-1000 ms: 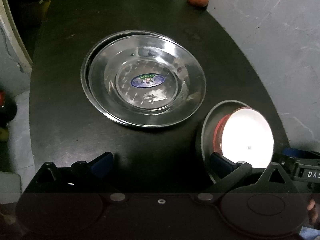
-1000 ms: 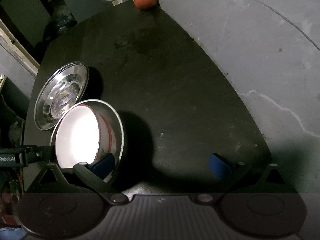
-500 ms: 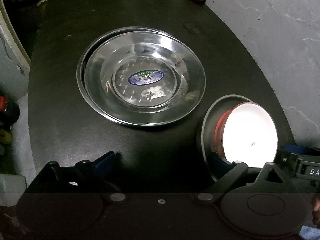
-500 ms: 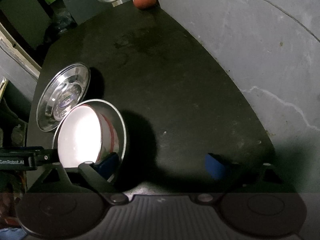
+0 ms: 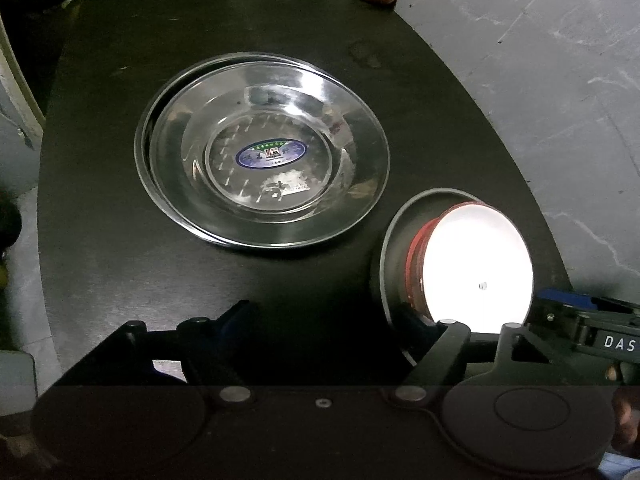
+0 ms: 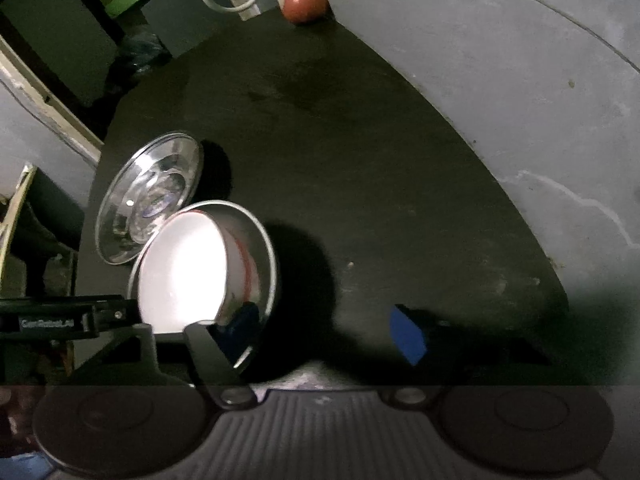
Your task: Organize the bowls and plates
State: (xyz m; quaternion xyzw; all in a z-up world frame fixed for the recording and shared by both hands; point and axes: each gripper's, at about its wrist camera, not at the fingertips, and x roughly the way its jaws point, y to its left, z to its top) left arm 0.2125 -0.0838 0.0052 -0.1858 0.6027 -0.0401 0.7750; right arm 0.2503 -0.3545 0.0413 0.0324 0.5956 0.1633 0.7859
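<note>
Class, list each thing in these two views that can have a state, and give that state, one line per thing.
Steel plates: two, stacked, flat on the table.
White bowl: nested in the steel bowl.
Steel bowl: tilted.
Left claw: open, empty.
Right claw: open, empty.

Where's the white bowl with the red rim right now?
The white bowl sits nested inside a steel bowl at the table's near right edge in the left wrist view, just right of the stacked steel plates.
</note>
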